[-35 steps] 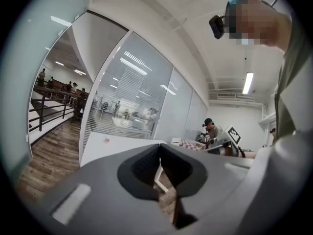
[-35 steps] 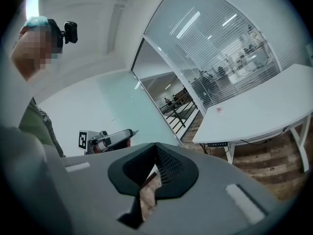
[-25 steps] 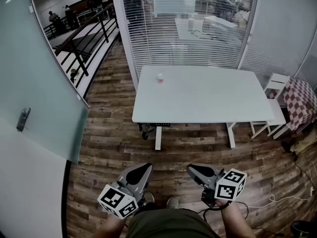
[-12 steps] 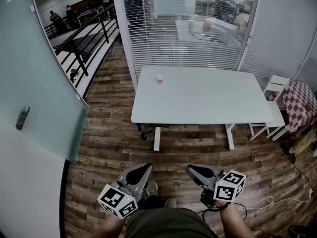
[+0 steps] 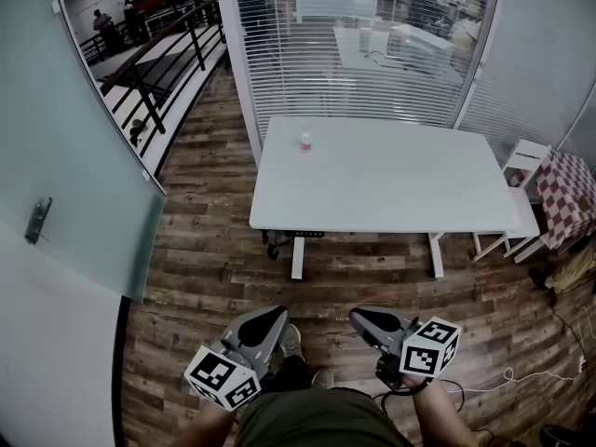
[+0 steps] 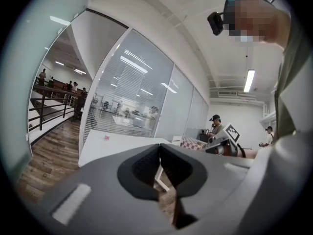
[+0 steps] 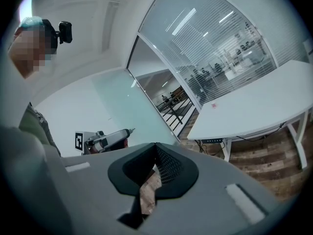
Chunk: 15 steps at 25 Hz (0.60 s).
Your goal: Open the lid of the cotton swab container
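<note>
While I stand well back from the table: the approach is the step in hand, nothing opened yet.
Left gripper: clenched, nothing between its jaws.
Right gripper: clenched too, empty.
Cotton swab container: small, pale, reddish band, upright near the table's far left edge; lid too small to make out.
Next move: I walk up, loosen my jaws, steady the body, lift the lid.

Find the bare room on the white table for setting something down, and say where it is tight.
Nearly the whole table is bare: everything from the cotton swab container, near the far left corner, across to the right end and down to the near edge. Only that corner is taken. Beside the right end, a white stool crowds the floor.
</note>
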Each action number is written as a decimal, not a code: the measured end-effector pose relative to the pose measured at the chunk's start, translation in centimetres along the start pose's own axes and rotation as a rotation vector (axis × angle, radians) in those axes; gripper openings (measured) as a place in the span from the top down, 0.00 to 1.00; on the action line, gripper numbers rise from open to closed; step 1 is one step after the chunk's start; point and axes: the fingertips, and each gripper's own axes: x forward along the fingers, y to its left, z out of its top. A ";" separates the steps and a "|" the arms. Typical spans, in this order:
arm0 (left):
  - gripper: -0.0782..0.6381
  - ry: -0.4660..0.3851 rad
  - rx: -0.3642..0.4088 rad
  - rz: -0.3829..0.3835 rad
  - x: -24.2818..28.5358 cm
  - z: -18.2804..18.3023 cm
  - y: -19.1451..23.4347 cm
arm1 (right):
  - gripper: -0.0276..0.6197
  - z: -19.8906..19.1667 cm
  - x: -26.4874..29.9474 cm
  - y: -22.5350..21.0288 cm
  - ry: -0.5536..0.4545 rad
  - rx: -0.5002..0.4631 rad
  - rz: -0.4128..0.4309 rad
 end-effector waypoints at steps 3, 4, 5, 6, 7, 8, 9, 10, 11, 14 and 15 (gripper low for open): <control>0.88 0.003 -0.013 -0.004 0.5 -0.2 1.6 | 0.94 0.5 1.5 -0.6 0.009 0.004 -0.019; 0.88 0.005 -0.016 -0.004 0.7 -0.2 2.1 | 0.94 0.7 1.9 -0.8 0.012 0.006 -0.022; 0.88 0.008 -0.019 -0.005 0.9 -0.1 2.7 | 0.94 0.8 2.4 -1.0 0.016 0.009 -0.023; 0.88 0.010 -0.023 -0.007 1.2 -0.2 3.2 | 0.94 1.0 2.9 -1.2 0.021 0.011 -0.023; 0.88 0.012 -0.028 -0.009 1.5 -0.2 3.7 | 0.94 1.1 3.4 -1.5 0.025 0.012 -0.024; 0.88 0.014 -0.032 -0.010 1.9 -0.2 4.2 | 0.94 1.2 3.9 -1.8 0.028 0.014 -0.025; 0.88 0.017 -0.033 -0.010 2.2 -0.1 4.8 | 0.94 1.2 4.4 -2.2 0.029 0.017 -0.025; 0.88 0.021 -0.033 -0.011 2.6 0.1 5.3 | 0.94 1.3 4.9 -2.5 0.028 0.020 -0.025; 0.88 0.024 -0.034 -0.012 2.9 0.2 5.8 | 0.94 1.5 5.4 -2.9 0.028 0.024 -0.027; 0.88 0.033 -0.040 -0.019 4.1 0.4 7.6 | 0.94 2.4 7.0 -3.7 0.030 0.031 -0.038; 0.88 0.035 -0.042 -0.021 4.6 0.5 8.2 | 0.94 2.8 7.5 -4.1 0.033 0.033 -0.041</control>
